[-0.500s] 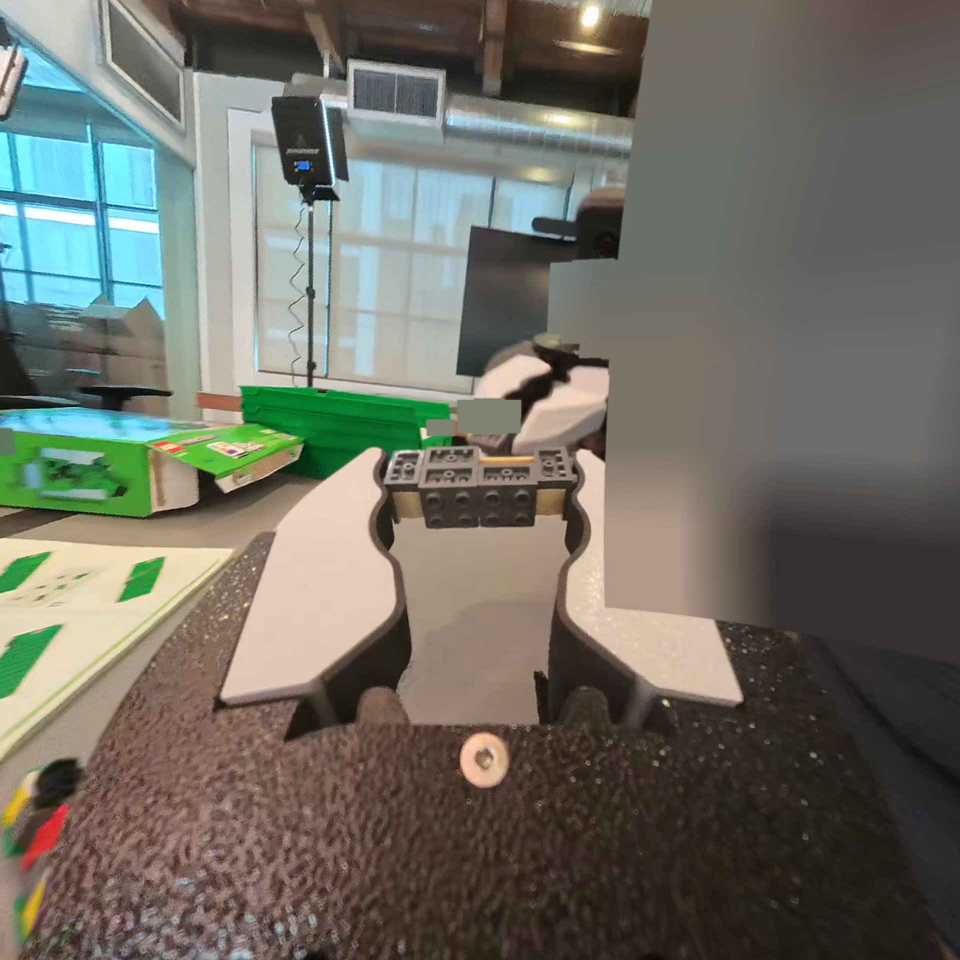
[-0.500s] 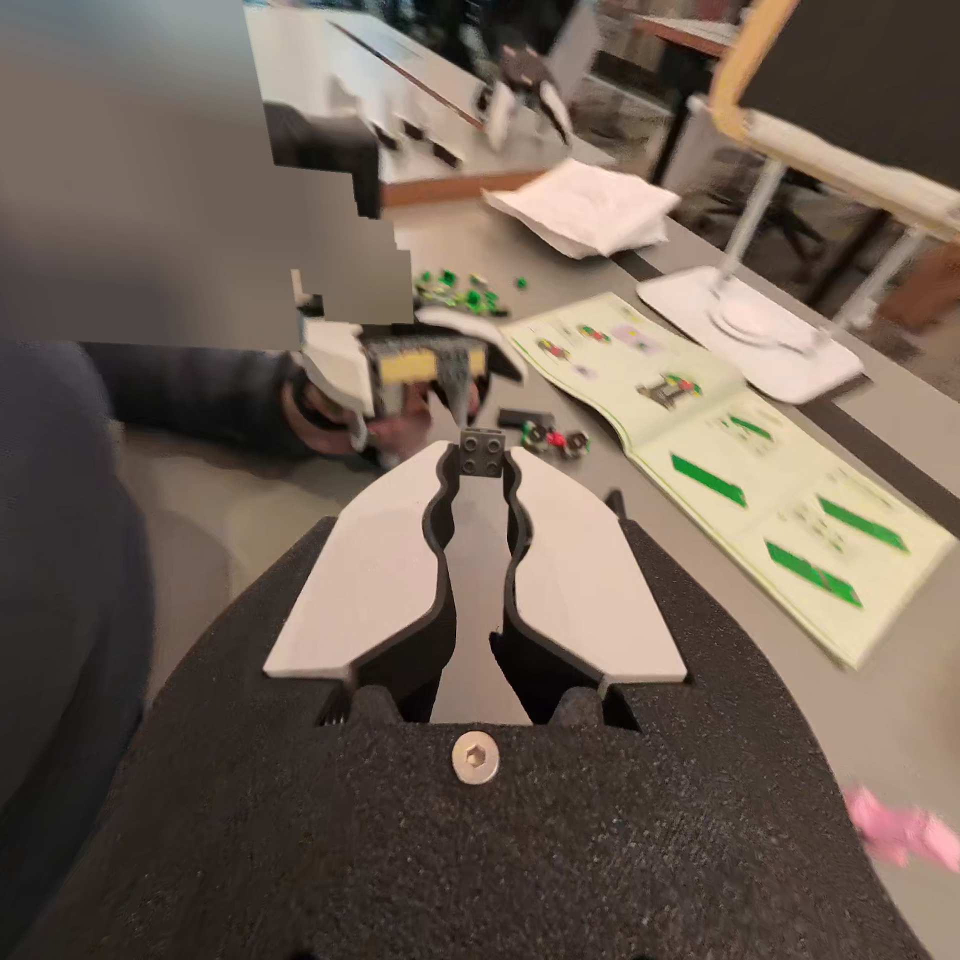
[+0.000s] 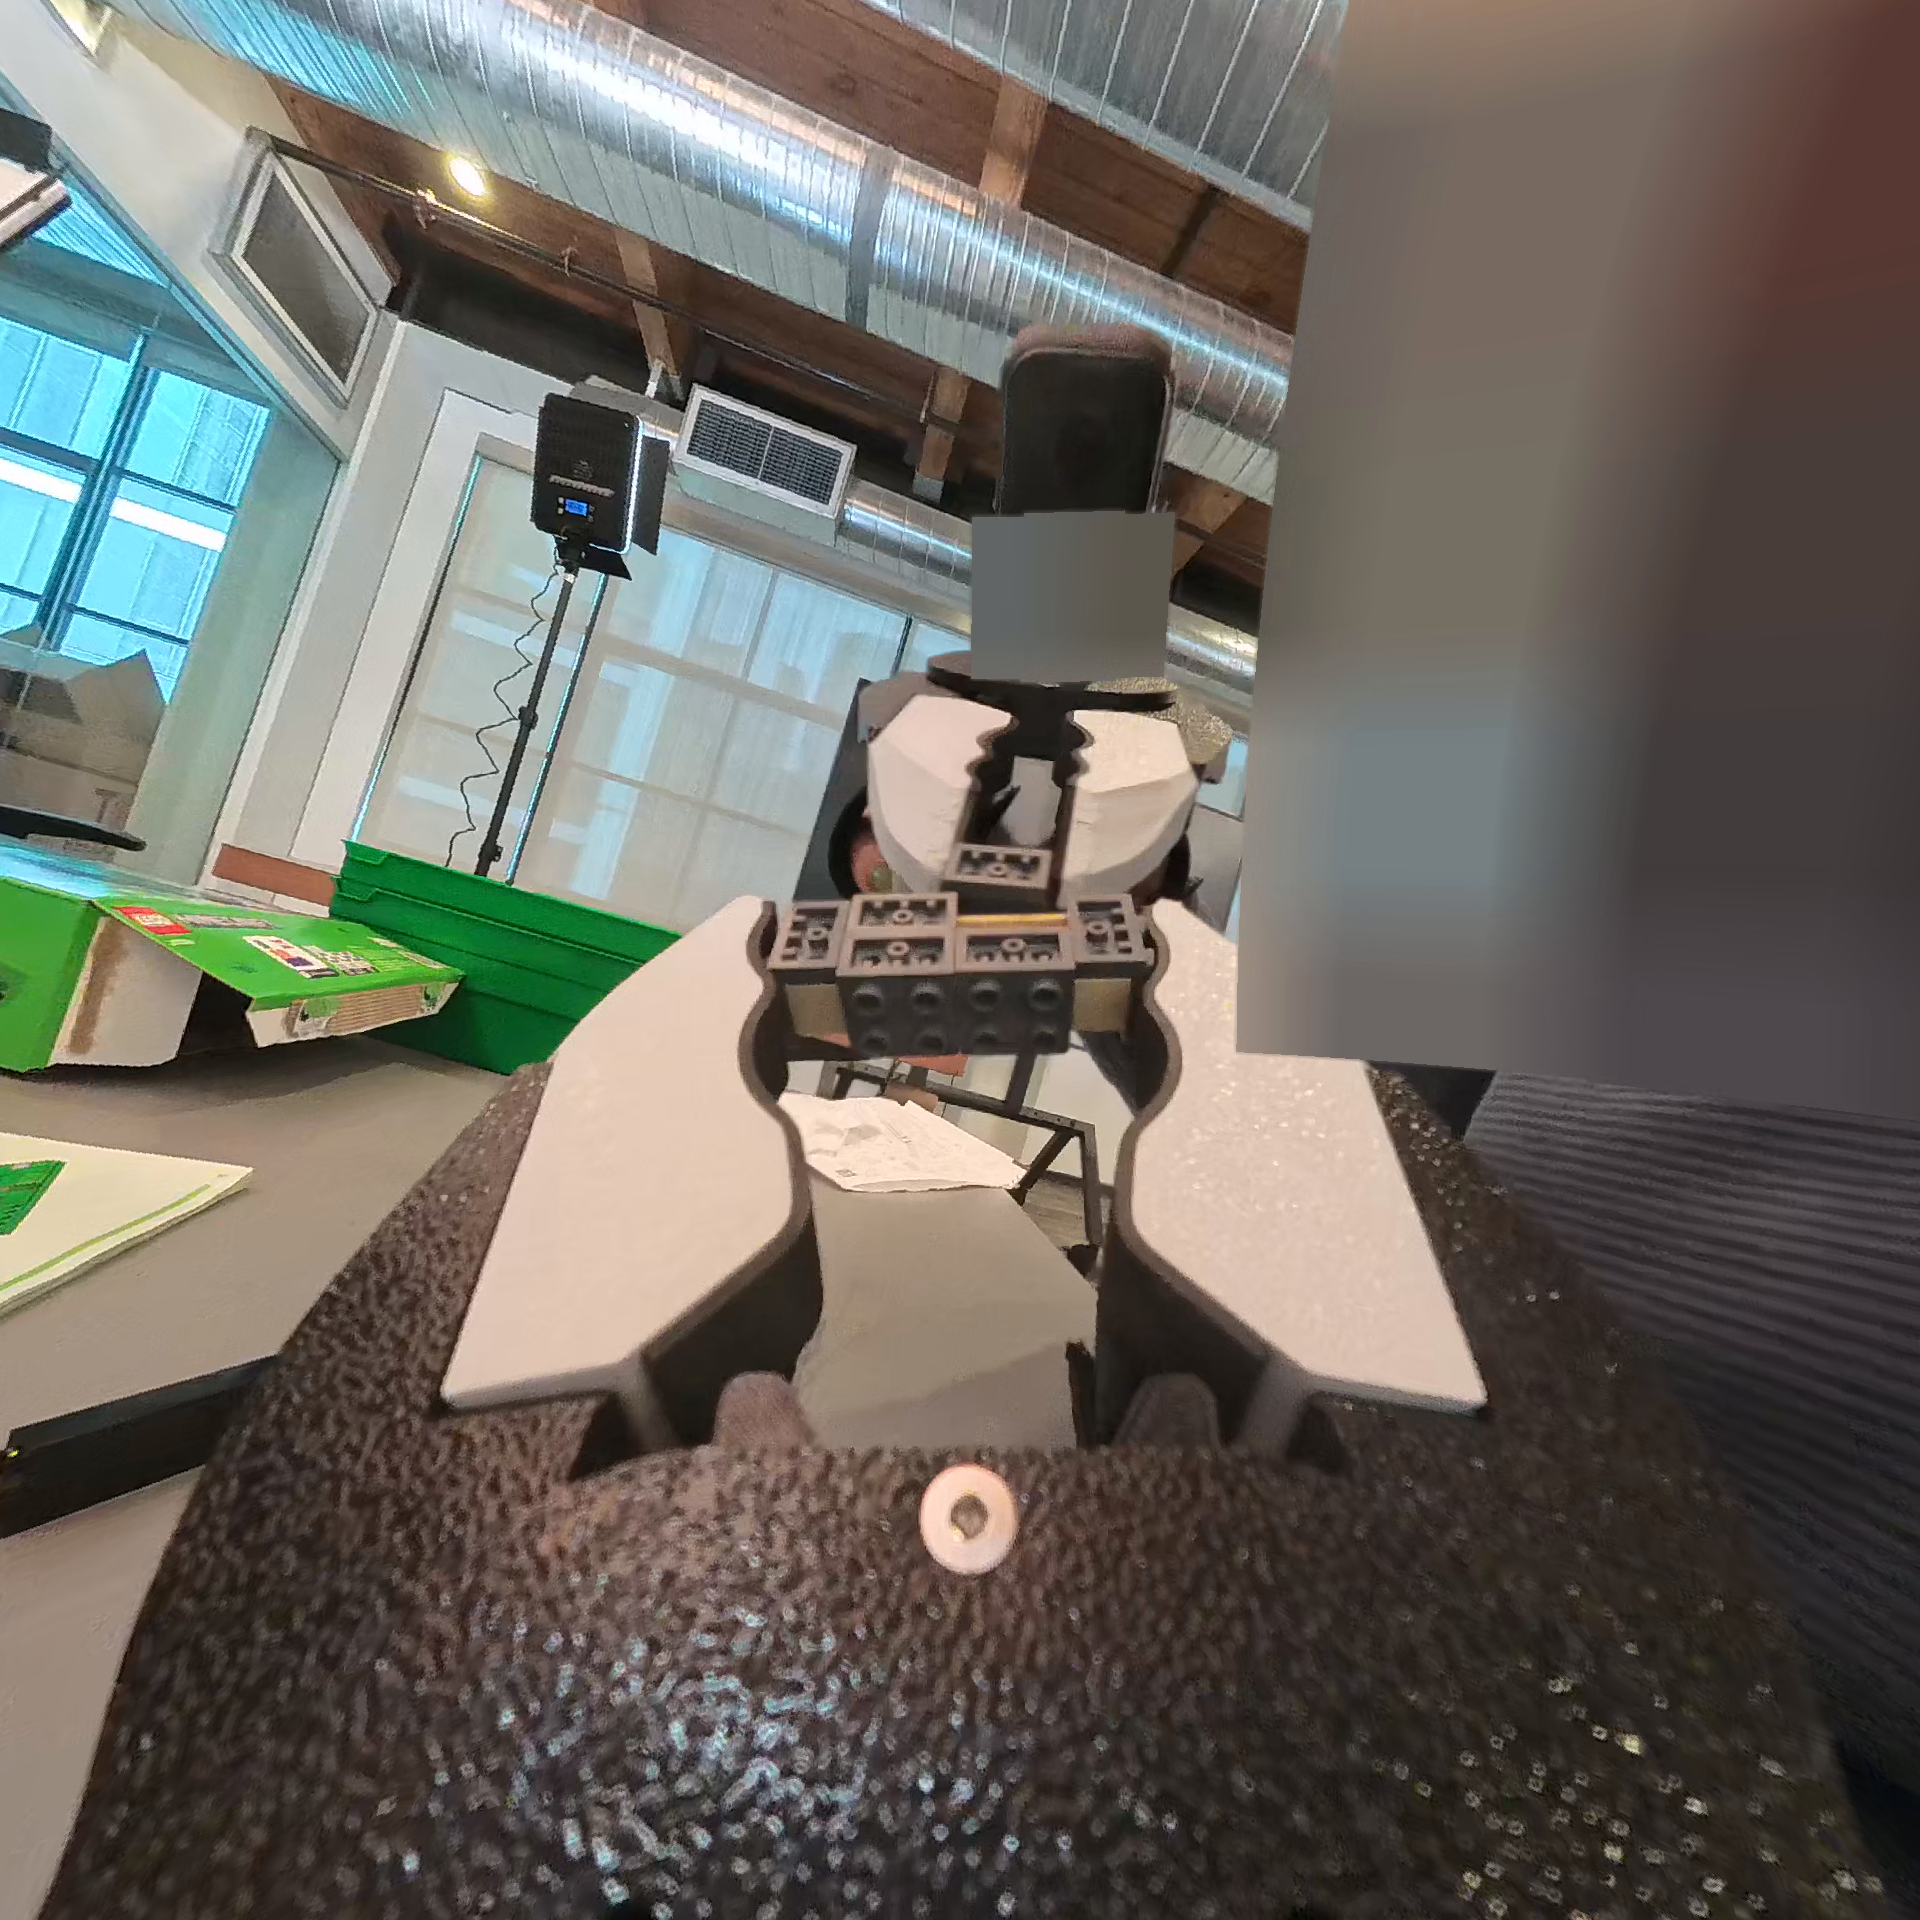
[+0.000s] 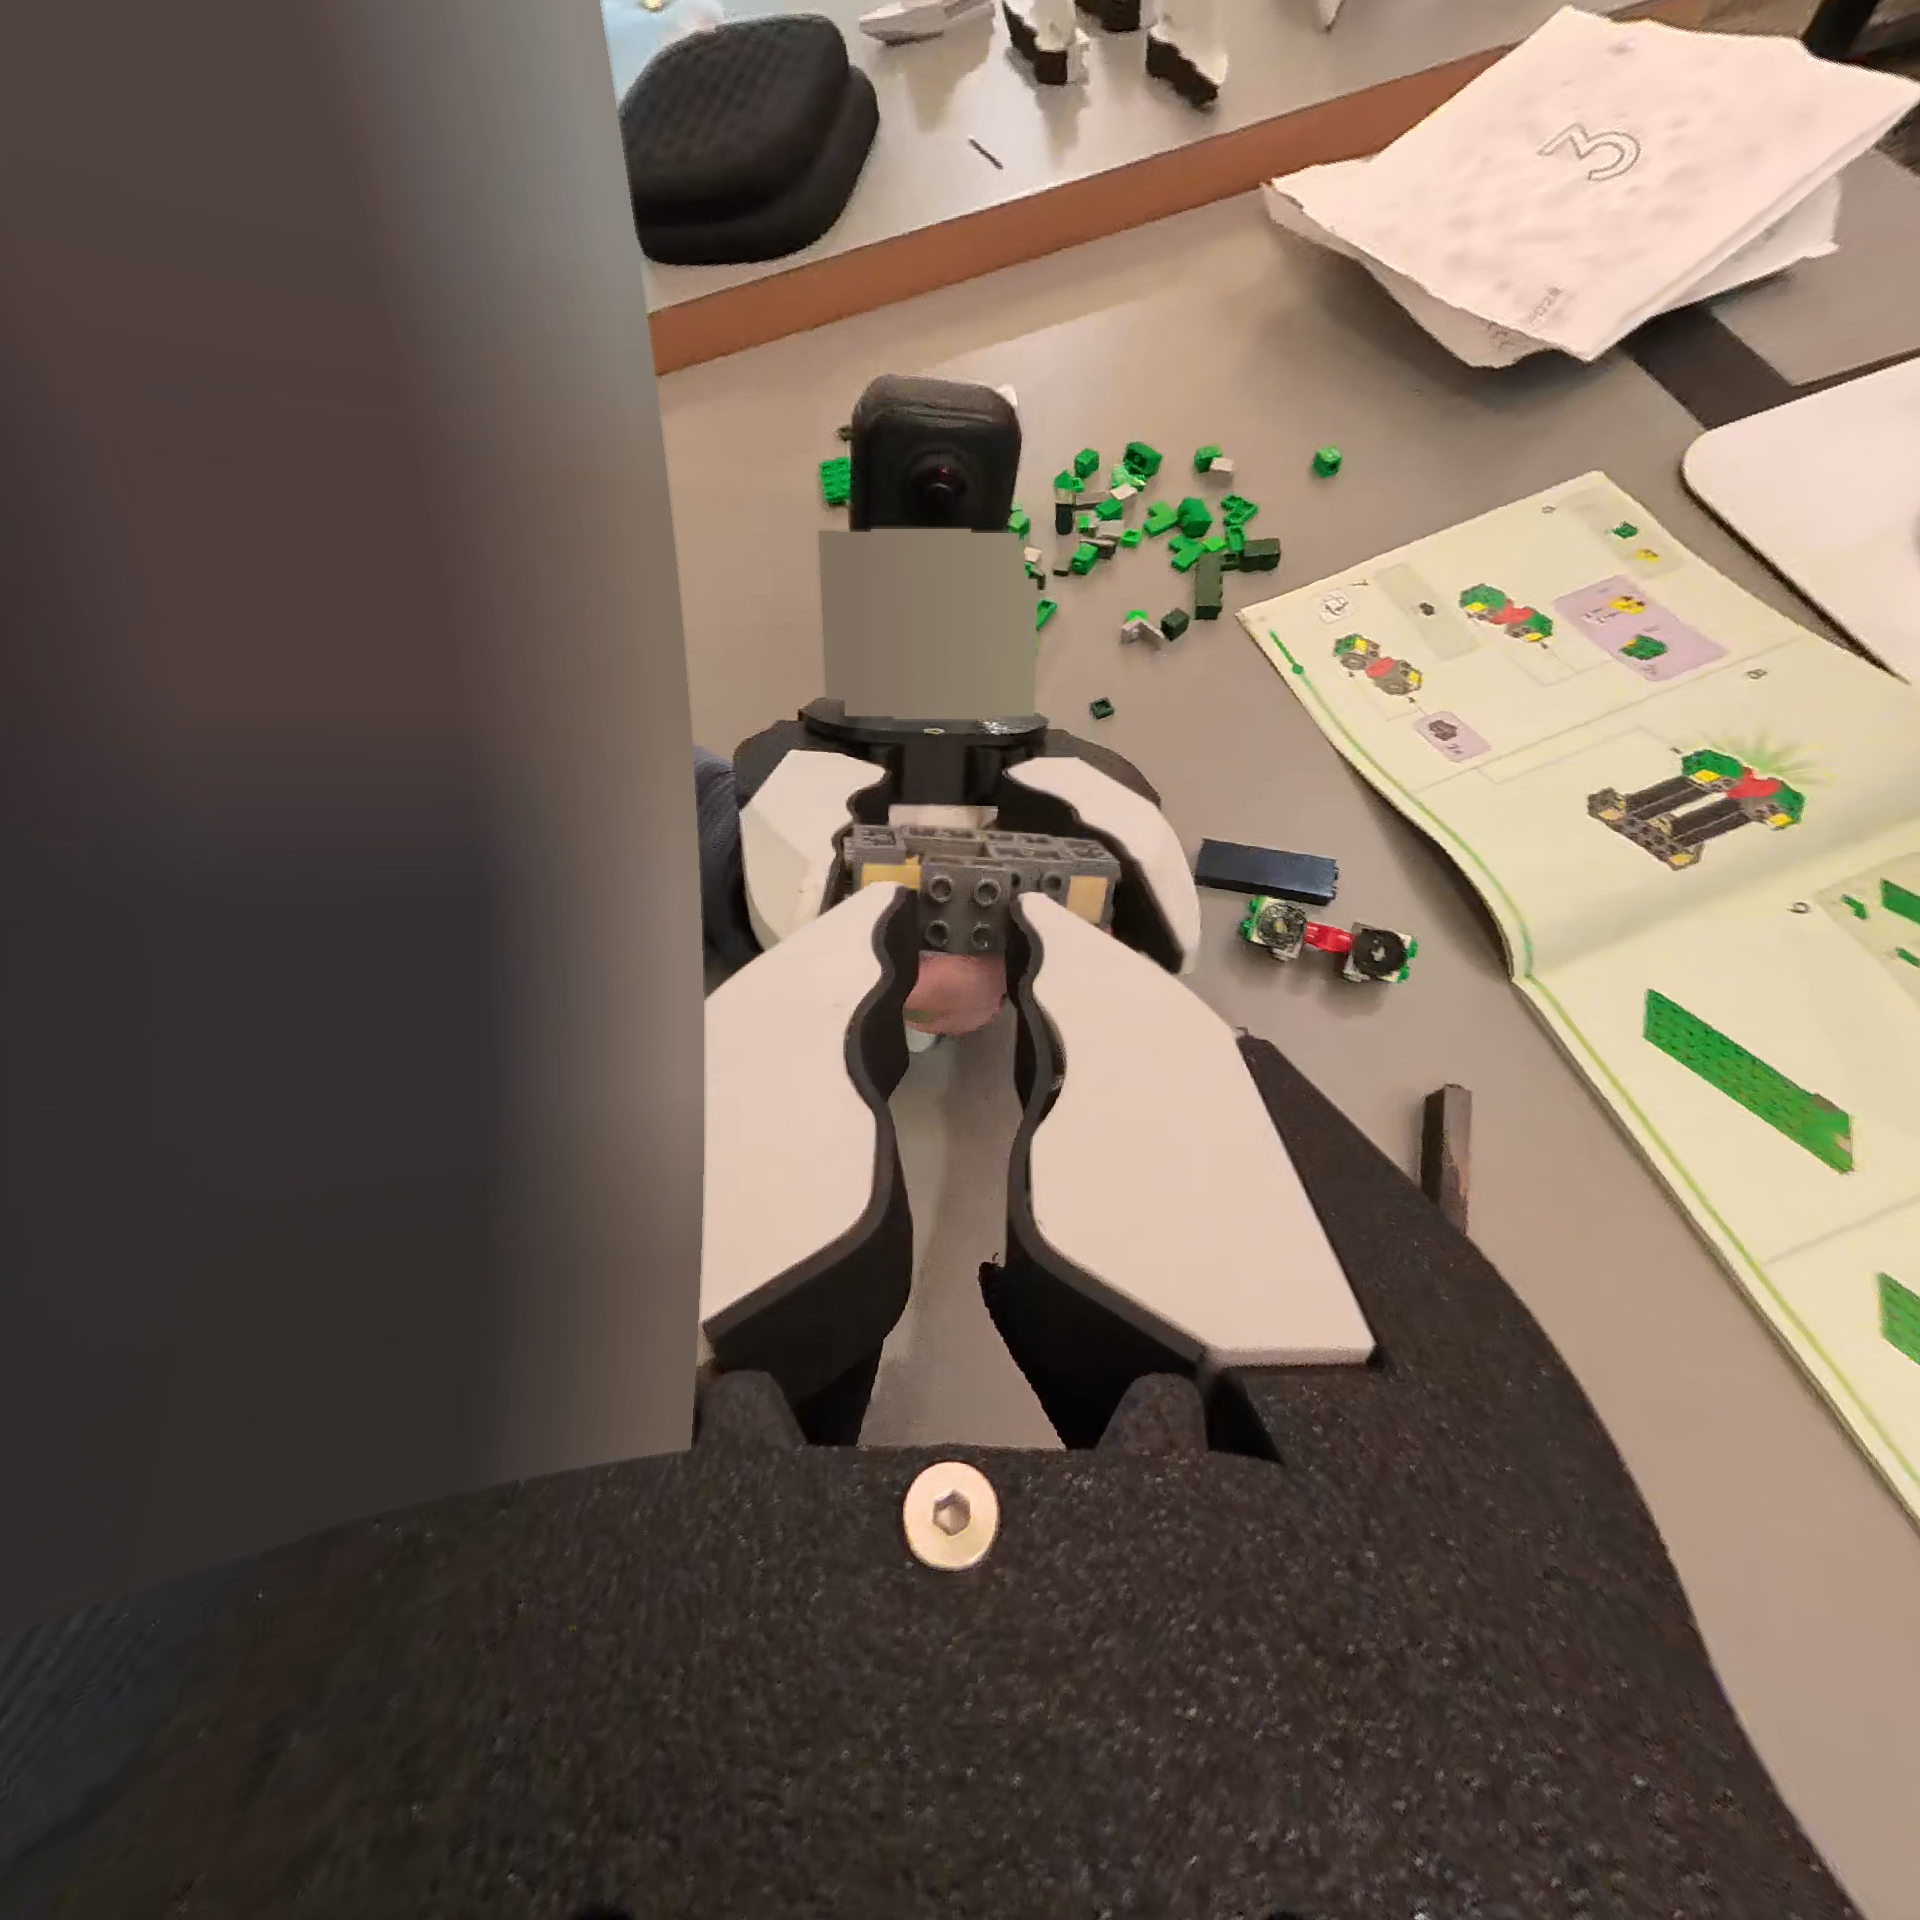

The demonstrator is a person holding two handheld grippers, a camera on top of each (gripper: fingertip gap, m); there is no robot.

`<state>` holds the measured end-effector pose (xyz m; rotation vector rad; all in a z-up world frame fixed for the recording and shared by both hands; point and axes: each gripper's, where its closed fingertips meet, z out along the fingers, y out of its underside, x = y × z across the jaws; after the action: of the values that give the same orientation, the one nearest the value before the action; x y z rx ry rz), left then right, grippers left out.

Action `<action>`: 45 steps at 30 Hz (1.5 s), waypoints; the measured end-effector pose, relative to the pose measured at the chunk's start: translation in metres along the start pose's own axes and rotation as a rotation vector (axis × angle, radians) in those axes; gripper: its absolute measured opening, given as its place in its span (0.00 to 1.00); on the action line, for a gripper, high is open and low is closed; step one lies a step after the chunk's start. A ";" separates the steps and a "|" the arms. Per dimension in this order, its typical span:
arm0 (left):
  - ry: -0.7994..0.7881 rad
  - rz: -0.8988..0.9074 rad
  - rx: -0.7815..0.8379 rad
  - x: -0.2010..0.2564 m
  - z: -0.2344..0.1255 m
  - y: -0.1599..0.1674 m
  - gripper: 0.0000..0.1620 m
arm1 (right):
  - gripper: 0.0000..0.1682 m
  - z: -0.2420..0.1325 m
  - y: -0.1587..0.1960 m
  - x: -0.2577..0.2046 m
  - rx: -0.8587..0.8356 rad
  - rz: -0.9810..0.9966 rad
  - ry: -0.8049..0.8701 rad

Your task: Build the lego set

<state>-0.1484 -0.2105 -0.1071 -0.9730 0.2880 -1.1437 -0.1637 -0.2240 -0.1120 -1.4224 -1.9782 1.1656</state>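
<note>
Left gripper [image 3: 961, 982] clamps the grey build [image 3: 956, 977] aloft as an anvil; right gripper [image 4: 961, 920], clamped on a brick [image 4: 964, 902], presses it on

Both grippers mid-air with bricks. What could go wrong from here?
The small grey brick is pinched only at the right gripper fingertips; pressing may twist it off-stud. The grey assembly in the left gripper is held by its ends and might pivot. Either could drop among the loose green pieces.

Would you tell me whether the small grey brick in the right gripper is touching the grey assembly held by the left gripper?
Touching: in the right wrist view the small grey brick sits against the grey assembly with no gap.
</note>
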 end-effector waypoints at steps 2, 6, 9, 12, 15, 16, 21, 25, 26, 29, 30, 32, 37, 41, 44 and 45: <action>-0.001 0.007 -0.007 0.000 0.000 0.001 0.39 | 0.09 0.002 0.001 0.000 -0.029 -0.009 0.004; 0.005 0.008 -0.013 0.001 0.001 0.002 0.40 | 0.09 0.005 0.000 -0.005 -0.062 0.016 -0.030; 0.009 0.008 -0.016 0.002 0.001 0.003 0.40 | 0.09 0.006 0.001 -0.005 -0.105 0.010 -0.026; 0.013 0.005 -0.016 0.002 0.001 0.003 0.40 | 0.09 0.006 0.002 -0.005 -0.136 0.018 -0.032; 0.013 0.003 -0.017 0.002 0.001 0.003 0.40 | 0.09 0.006 0.002 -0.005 -0.163 0.032 -0.034; 0.014 0.003 -0.016 0.002 0.001 0.003 0.40 | 0.09 0.006 0.002 -0.005 -0.173 0.038 -0.033; 0.017 0.001 -0.016 0.003 0.001 0.003 0.40 | 0.09 0.006 0.003 -0.005 -0.220 0.046 -0.031; 0.016 -0.005 -0.009 0.002 0.001 0.002 0.40 | 0.09 0.006 0.004 -0.006 -0.263 0.047 -0.028; 0.016 -0.007 -0.007 0.002 0.001 0.001 0.40 | 0.09 0.006 0.004 -0.005 -0.271 0.045 -0.026; 0.015 -0.008 -0.006 0.001 0.000 0.001 0.40 | 0.09 0.006 0.004 -0.005 -0.294 0.043 -0.021; 0.015 -0.008 -0.005 0.001 0.000 0.001 0.40 | 0.09 0.006 0.004 -0.005 -0.299 0.042 -0.020; 0.016 -0.010 -0.004 0.001 0.000 0.001 0.40 | 0.09 0.006 0.004 -0.005 -0.309 0.040 -0.019; 0.016 -0.015 -0.001 0.001 0.000 0.000 0.40 | 0.10 0.007 0.002 -0.007 -0.315 0.045 -0.024; 0.017 -0.019 0.001 0.001 0.000 0.000 0.40 | 0.10 0.008 0.001 -0.007 -0.313 0.041 -0.019; 0.018 -0.022 0.003 0.001 0.000 0.000 0.40 | 0.10 0.008 0.001 -0.006 -0.310 0.041 -0.015; 0.019 -0.023 0.003 0.001 0.000 0.000 0.40 | 0.10 0.008 0.001 -0.006 -0.309 0.041 -0.011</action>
<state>-0.1481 -0.2116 -0.1069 -0.9654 0.2909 -1.1746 -0.1671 -0.2324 -0.1163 -1.6139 -2.2196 0.9142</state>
